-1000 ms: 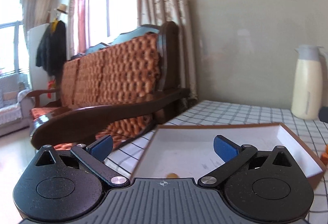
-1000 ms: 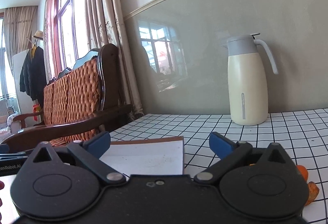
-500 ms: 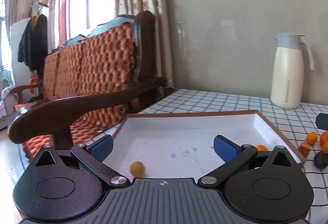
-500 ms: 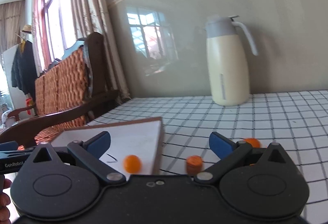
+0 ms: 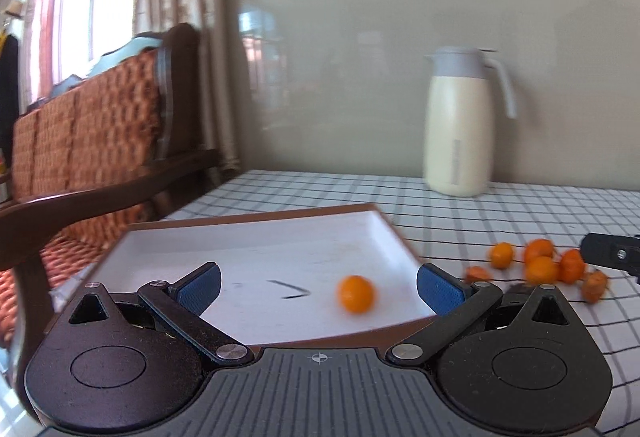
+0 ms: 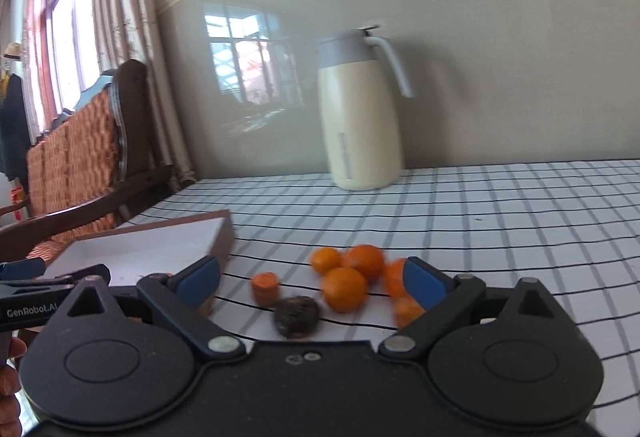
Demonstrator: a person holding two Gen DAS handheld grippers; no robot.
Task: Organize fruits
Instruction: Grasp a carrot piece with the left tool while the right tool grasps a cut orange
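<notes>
A white tray with a brown rim (image 5: 256,249) lies on the checked tablecloth; it also shows in the right wrist view (image 6: 152,245). One small orange fruit (image 5: 356,293) lies inside it near the right wall. My left gripper (image 5: 318,285) is open and empty over the tray's near part. Several small orange fruits (image 5: 540,265) lie in a cluster on the cloth right of the tray. My right gripper (image 6: 312,283) is open and empty just before that cluster (image 6: 348,273), with a dark brown fruit (image 6: 297,315) and an orange stub-shaped piece (image 6: 265,287) nearest.
A cream thermos jug with a grey lid (image 5: 460,125) stands at the back by the wall, also in the right wrist view (image 6: 360,113). A wooden sofa with orange cushions (image 5: 88,141) sits left of the table. The left gripper's tip (image 6: 24,277) shows at left.
Both views have swung right and tilted down. The fruit cluster has come into view in front of my right gripper. The orange fruit in the tray now appears nearer its right wall.
</notes>
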